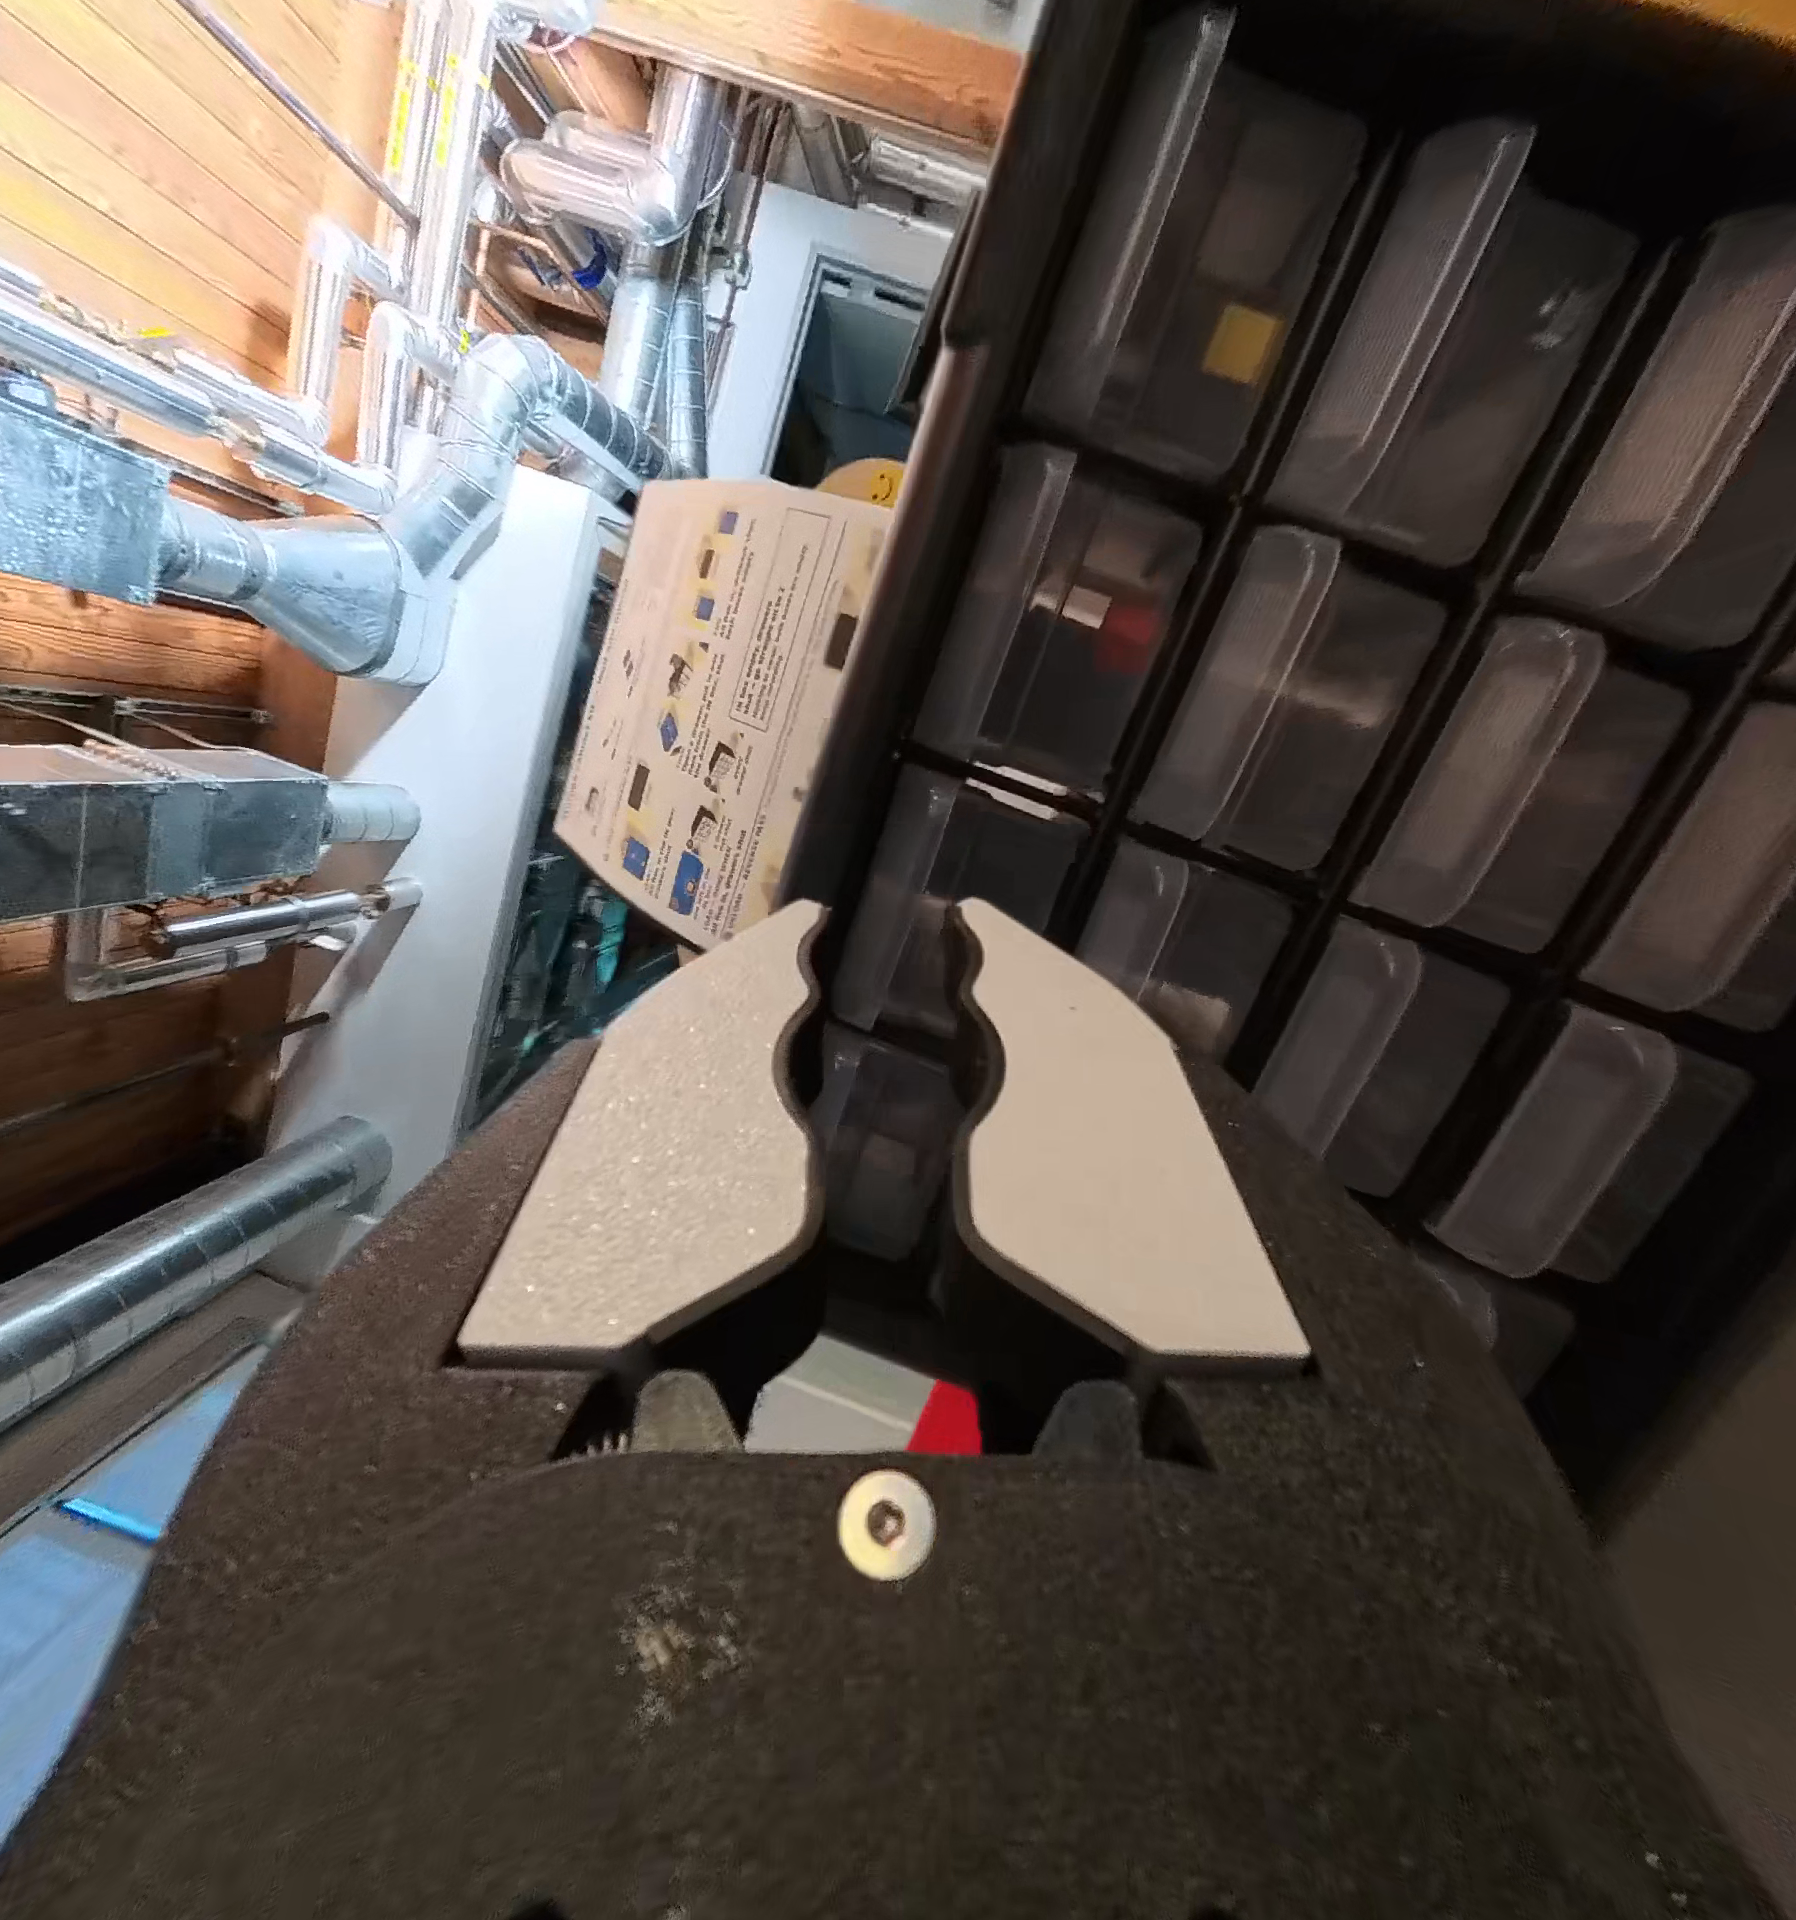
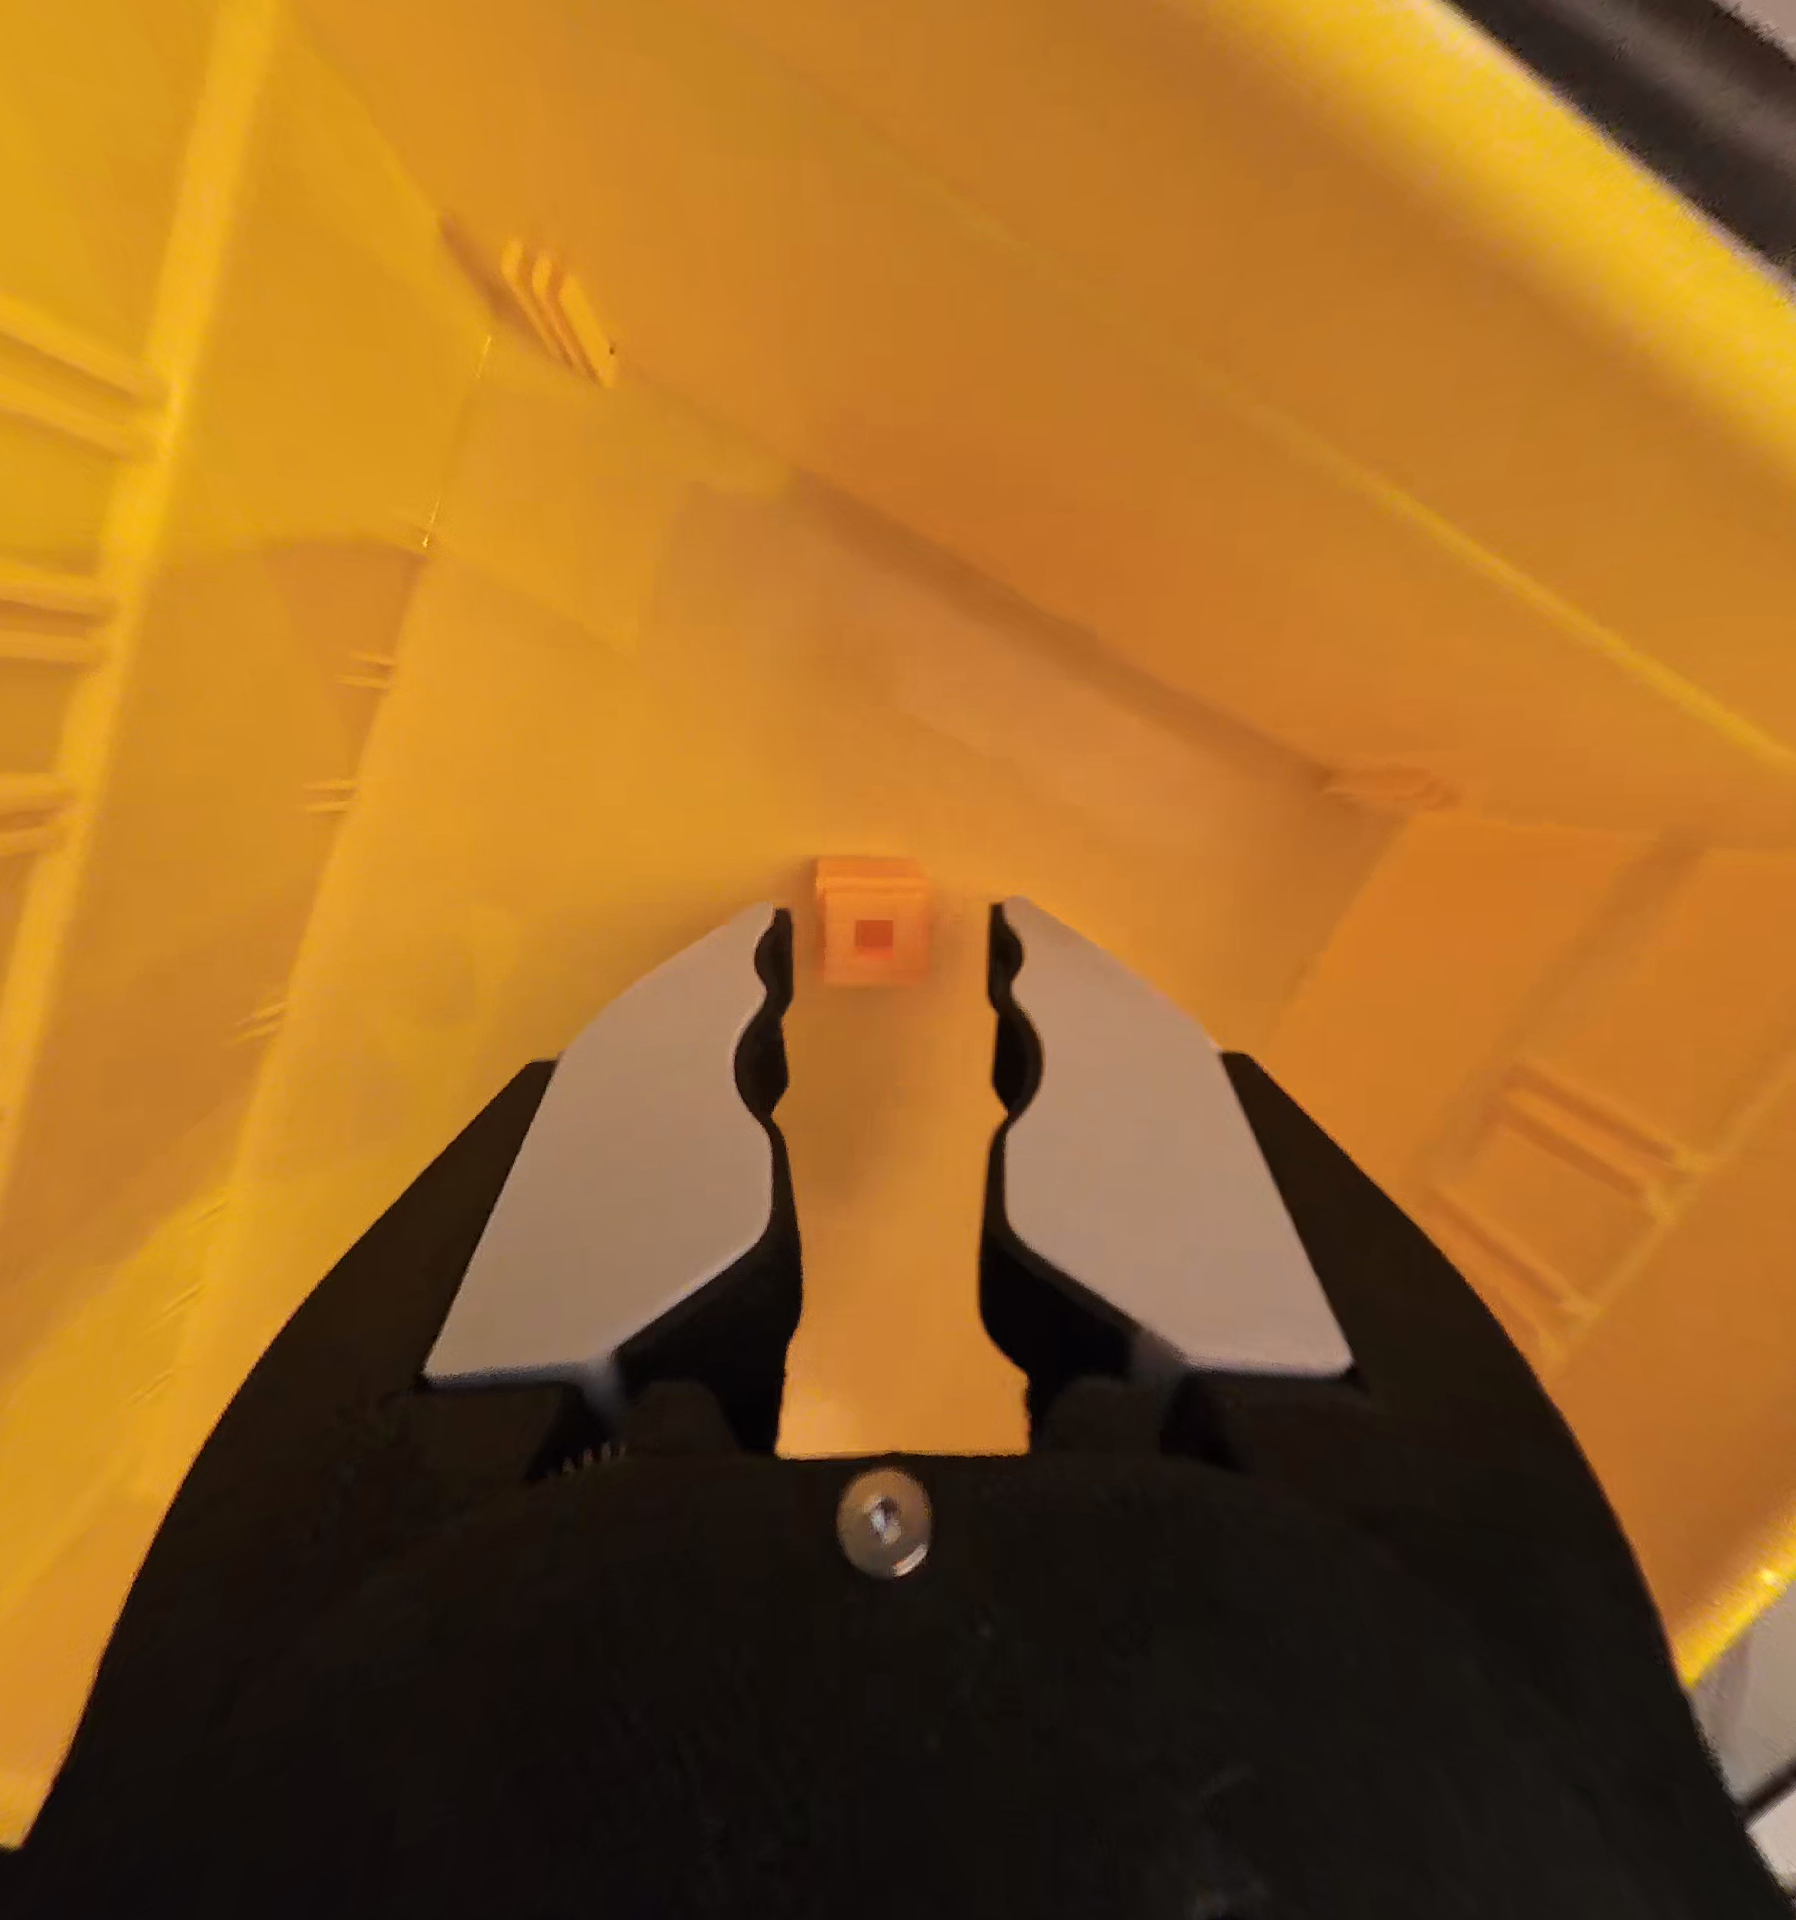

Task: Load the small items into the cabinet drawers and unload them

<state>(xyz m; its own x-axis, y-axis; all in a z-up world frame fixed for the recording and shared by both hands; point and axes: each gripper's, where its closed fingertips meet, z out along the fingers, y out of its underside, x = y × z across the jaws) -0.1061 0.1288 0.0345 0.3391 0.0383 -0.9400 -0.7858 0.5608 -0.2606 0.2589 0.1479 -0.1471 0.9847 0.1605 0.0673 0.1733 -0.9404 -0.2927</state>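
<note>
Left wrist view: left gripper [image 1: 889, 925] with grey flat fingers [image 1: 686, 1132] and black body, jaws narrowly apart, placed around the clear plastic lip of a smoky transparent drawer [image 1: 878, 1101] at the edge of the black plastic cabinet [image 1: 904, 582]. Real clamping or only touching: cannot tell. Many more translucent drawers in rows on the cabinet front [image 1: 1413, 644], one with a small yellow square item [image 1: 1245, 348] inside, another with a small red item [image 1: 1128, 634]. Behind, a printed instruction sheet [image 1: 712, 707], silver ducts [image 1: 281, 582], wooden wall [image 1: 125, 187].

Right wrist view: right gripper [image 2: 886, 914] inside a yellow plastic bin [image 2: 1081, 436], jaws released, holding nothing. Small orange cube with square hole [image 2: 870, 923] on the bin floor, just ahead of the fingertips [image 2: 759, 925], between them, not touched.
</note>
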